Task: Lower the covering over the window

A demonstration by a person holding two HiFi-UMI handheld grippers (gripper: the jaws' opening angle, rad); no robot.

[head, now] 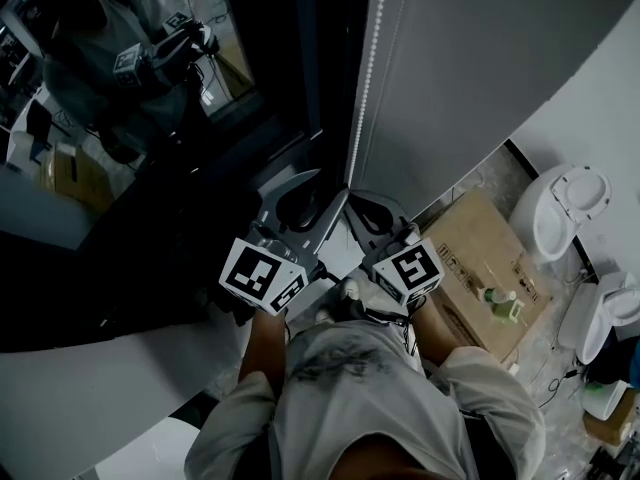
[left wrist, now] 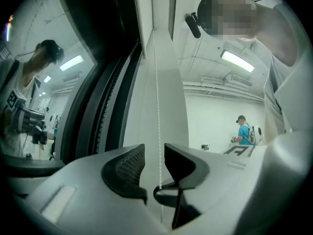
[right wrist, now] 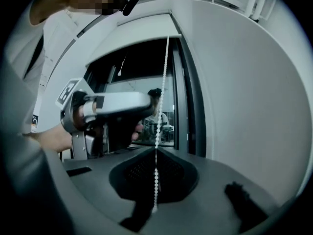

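A white bead chain point(head: 364, 78) hangs down beside the dark window point(head: 150, 118). In the right gripper view the pale covering point(right wrist: 134, 33) sits high at the top of the window point(right wrist: 142, 77). My right gripper point(right wrist: 156, 153) is shut on the chain point(right wrist: 164, 77), which runs straight up from its pads. My left gripper point(left wrist: 154, 153) is open; the chain point(left wrist: 157, 102) passes through the gap between its fingers without touching them. In the head view both grippers are side by side at the chain, the left gripper point(head: 300, 203) and the right gripper point(head: 370, 208).
A cardboard box point(head: 480, 258) with a green bottle point(head: 497, 303) lies on the floor to the right, next to white fixtures point(head: 565, 208). A grey wall point(head: 480, 58) flanks the window. A person in a teal shirt point(left wrist: 242, 131) stands far off.
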